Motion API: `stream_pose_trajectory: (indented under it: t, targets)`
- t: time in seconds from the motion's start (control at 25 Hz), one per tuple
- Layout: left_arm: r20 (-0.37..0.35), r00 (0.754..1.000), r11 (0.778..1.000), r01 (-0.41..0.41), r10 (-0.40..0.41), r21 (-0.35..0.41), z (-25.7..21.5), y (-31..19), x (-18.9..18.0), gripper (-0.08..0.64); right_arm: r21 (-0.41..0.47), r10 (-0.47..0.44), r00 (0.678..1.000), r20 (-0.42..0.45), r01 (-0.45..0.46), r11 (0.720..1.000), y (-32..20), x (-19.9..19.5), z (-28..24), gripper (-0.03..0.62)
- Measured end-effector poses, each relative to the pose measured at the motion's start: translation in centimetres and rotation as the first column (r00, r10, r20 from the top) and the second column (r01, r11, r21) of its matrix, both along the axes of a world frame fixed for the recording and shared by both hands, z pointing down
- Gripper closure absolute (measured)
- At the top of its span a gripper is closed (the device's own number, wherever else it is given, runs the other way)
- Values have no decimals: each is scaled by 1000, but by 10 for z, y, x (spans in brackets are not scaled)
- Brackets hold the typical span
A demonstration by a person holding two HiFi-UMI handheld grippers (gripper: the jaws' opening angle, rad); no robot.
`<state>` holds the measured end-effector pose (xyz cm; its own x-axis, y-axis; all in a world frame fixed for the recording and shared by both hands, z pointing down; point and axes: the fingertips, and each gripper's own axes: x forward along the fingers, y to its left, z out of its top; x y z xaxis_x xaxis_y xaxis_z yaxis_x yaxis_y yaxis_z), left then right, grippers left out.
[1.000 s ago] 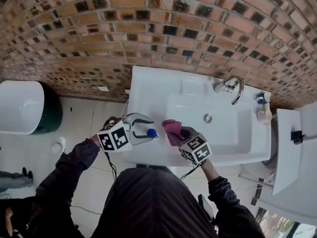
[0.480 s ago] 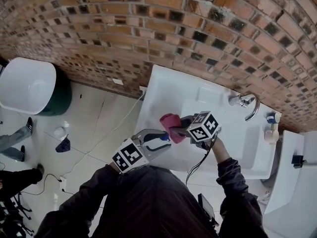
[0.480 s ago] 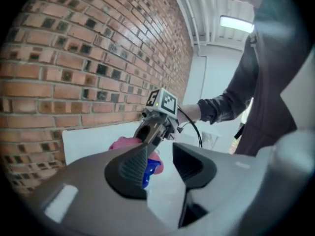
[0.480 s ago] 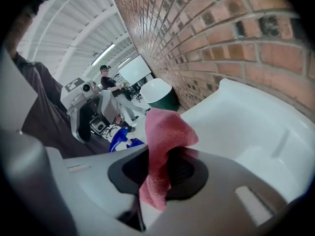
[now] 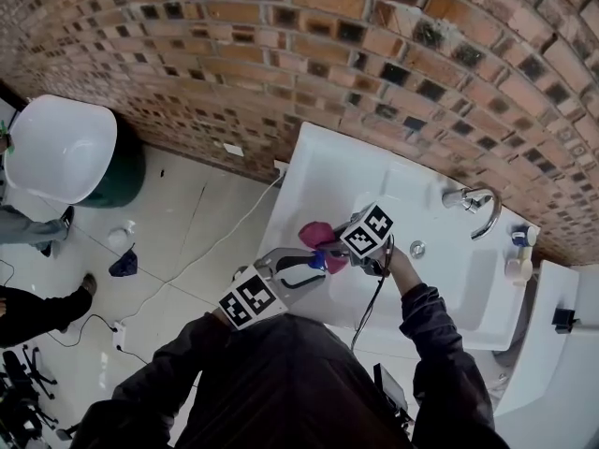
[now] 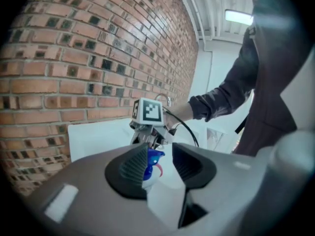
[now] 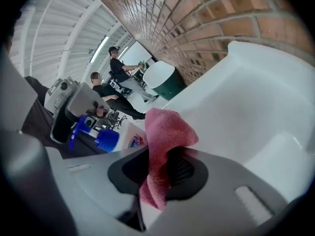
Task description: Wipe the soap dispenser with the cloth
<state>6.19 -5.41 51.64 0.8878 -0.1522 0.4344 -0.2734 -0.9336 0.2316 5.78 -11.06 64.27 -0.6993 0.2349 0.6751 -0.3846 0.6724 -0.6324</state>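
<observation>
Over the near rim of the sink (image 5: 314,171), a soap dispenser and a cloth are held close together.

The jaws of the left gripper (image 6: 161,162) have just been closing and are clamped on the white soap dispenser (image 6: 151,168), whose blue pump is seen sticking up between the pads. A pink cloth (image 7: 167,132) is pinched in the right gripper (image 7: 160,173), its loose end bunched above the jaws. The cloth is held just beside the pump; whether they touch cannot be told. A tap (image 5: 477,204) is mounted at the far side of the sink, and a brick wall (image 5: 281,45) is seen behind it.
</observation>
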Motion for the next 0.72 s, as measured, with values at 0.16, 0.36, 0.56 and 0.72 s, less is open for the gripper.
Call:
stream_pose_trajectory:
  t: [0.16,0.36,0.56,0.72]
  targets:
    - [9,1000,1000,5,-6,9,0,1,1,403,-7,-13,997,-75,13,1000,4,2,32,518]
    - [11,1000,1000,19,-19,10,0,1,-1,403,64,-18,993,-116,25,998,3,2,36,518]
    - [15,999,999,30,-30,22,1,1,-1,403,210,-94,993,-72,108,972,-19,-1,-6,518]
    - [31,999,998,35,-37,45,1,3,-1,403,292,-283,959,18,266,919,-33,-28,-53,518]
